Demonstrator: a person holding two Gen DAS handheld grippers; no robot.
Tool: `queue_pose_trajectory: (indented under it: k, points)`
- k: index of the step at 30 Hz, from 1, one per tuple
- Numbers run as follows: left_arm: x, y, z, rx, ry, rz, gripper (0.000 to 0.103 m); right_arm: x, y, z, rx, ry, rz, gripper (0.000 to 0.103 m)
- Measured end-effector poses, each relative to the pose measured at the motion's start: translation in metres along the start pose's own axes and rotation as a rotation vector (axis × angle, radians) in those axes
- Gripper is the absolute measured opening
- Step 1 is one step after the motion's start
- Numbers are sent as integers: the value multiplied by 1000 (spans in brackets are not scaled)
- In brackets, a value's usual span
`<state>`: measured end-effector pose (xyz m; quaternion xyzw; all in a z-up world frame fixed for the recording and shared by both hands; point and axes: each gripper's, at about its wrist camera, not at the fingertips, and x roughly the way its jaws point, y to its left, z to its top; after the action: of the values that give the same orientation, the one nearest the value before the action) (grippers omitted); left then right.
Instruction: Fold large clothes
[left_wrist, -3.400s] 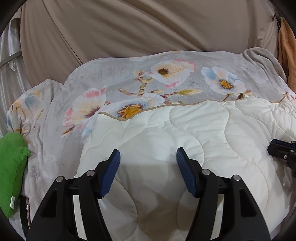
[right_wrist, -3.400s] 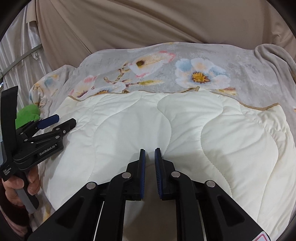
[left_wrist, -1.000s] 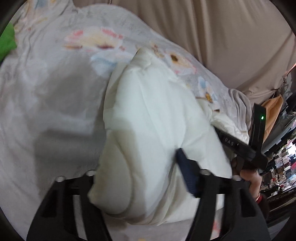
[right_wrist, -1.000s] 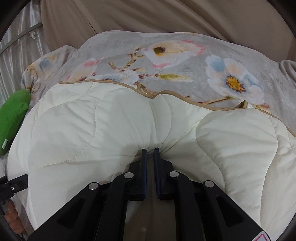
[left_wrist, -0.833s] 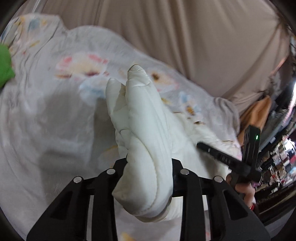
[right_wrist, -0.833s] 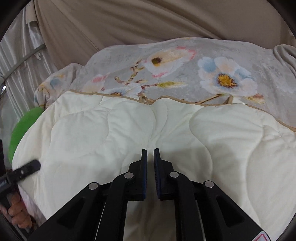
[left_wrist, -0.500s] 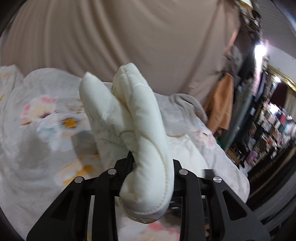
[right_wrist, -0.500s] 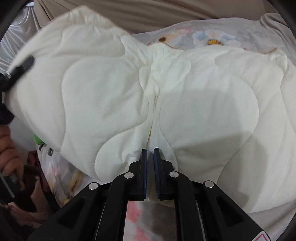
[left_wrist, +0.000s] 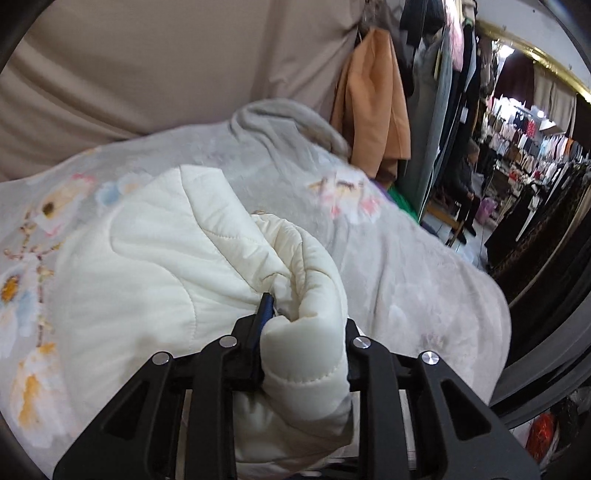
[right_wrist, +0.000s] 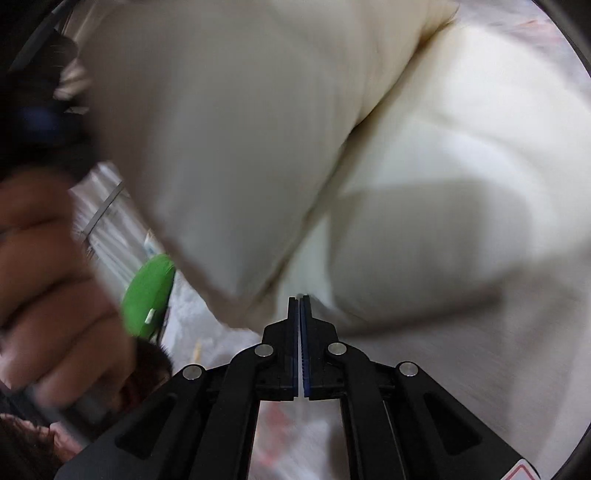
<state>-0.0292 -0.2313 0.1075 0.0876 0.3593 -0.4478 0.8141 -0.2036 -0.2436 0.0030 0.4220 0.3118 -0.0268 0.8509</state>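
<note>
In the left wrist view, a flowered sheet (left_wrist: 48, 229) fills the left and lower middle of the frame, with a beige curtain (left_wrist: 147, 66) hanging across the upper left behind it. A cream quilted coat (left_wrist: 147, 288) lies bunched on the sheet from centre left to centre. The left gripper (left_wrist: 303, 332) sits at bottom centre, its jaws pinching a thick rolled edge of the coat; the blue pad of the left-hand finger (left_wrist: 264, 310) shows against the fabric, while the other finger is hidden by the padding. Right of the coat the sheet slopes down toward the lower right. At upper middle right an orange garment (left_wrist: 373, 103) hangs beside darker clothes, and the far right shows racks of clothing (left_wrist: 535, 147) in a shop.

In the right wrist view, a hand (right_wrist: 48, 277) blurs across the left edge, gripping a dark handle. Just right of it a green item (right_wrist: 147, 295) lies at lower left on the sheet (right_wrist: 184, 314). The coat (right_wrist: 406, 166) fills most of the frame from upper left to right, a lifted flap with a tan-trimmed edge hanging over the flatter part; the whole view is motion-blurred. At bottom centre the right gripper (right_wrist: 299, 306) has its jaws pressed together, their tips at the coat's lower edge; whether cloth is caught between them I cannot tell.
</note>
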Motion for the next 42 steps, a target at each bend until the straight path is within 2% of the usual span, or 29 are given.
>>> queue_pose_trajectory:
  k: [2,5,10,12,13,14,15,16,17,20,21,23,26,30,33,34,35,36,37,38,40,42]
  points:
    - [24,-4,-6,-3,34,4,24,-36,-18,-8,47,-57,-34,9]
    - [56,-13,-17,7,80,29,25,-81,-37,-15,68,-139,-144,9]
    - [74,-26,-35,82,91,79,28,-116,-48,-5,83,-216,-195,9]
    - [73,-28,-36,96,80,81,33,-124,-39,6,52,-244,-202,10]
    - [68,-28,-37,100,62,69,34,-130,-36,9,34,-254,-197,14]
    - [59,-28,-38,97,38,64,36,-133,-27,18,7,-268,-194,24]
    - [49,-29,-39,97,21,59,42,-139,-28,28,-18,-283,-196,35]
    - [32,-29,-39,92,0,43,47,-141,-22,31,-38,-297,-200,53]
    - [17,-28,-40,82,-21,20,58,-142,-14,43,-65,-317,-211,61]
    - [-40,-20,-48,42,-100,-10,87,-145,-1,57,-120,-329,-221,66]
    - [-55,-16,-53,30,-124,-12,91,-151,-4,59,-131,-332,-211,69]
    - [-82,-5,-67,19,-146,8,92,-148,4,66,-154,-327,-196,77]
    - [-90,14,-93,17,-109,139,93,-133,16,81,-193,-297,-192,86]
    - [-67,43,-132,9,7,317,93,-99,24,87,-221,-205,-187,86]
    - [-52,61,-141,-35,40,368,92,-72,24,88,-232,-153,-199,87]
    - [-52,64,-143,-47,38,372,91,-63,26,89,-252,-142,-226,78]
    - [-51,69,-142,-60,36,368,85,-56,26,90,-277,-132,-245,49]
    - [-49,73,-140,-71,39,369,76,-51,27,90,-291,-120,-260,36]
    - [-48,76,-136,-82,40,360,72,-49,26,92,-293,-110,-265,28]
    - [-50,80,-133,-95,32,335,67,-55,25,94,-284,-128,-240,23]
    - [-56,78,-125,-83,2,322,66,-75,29,92,-285,-195,-218,21]
    - [-56,73,-121,-35,-14,383,64,-97,23,85,-251,-271,-193,20]
